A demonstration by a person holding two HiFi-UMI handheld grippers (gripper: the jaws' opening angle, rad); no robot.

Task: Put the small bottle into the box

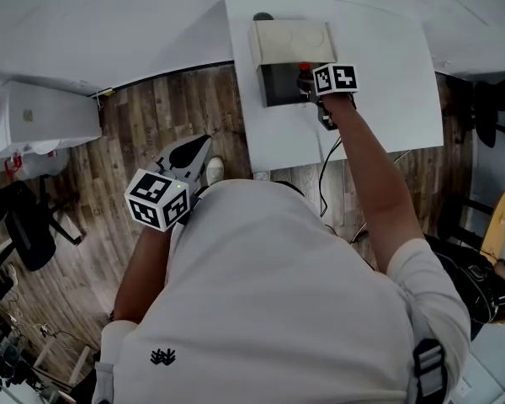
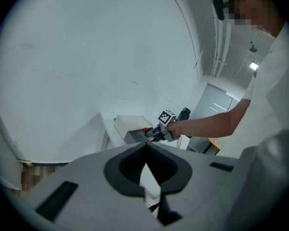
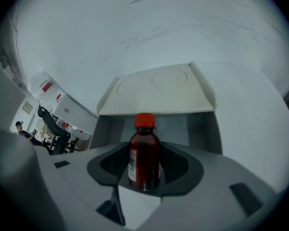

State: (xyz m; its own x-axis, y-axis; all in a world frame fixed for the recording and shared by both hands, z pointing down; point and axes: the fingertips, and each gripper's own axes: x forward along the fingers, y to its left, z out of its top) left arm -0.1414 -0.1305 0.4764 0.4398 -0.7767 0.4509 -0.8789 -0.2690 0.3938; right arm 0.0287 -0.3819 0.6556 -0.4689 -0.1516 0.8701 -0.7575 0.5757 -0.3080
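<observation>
I've got small bottle (image 3: 144,153) pinched upright in R gripper (image 3: 144,150); box (image 3: 156,89) mouth just ahead & below tips. L gripper (image 2: 145,148) closed, empty.

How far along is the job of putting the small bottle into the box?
Done: the right gripper grips the bottle, and the box stands open on the table. In hand: the bottle is held at the box's opening, not yet let go. Remaining: lower it inside and open the jaws. The left gripper is empty, away from the table.
</observation>
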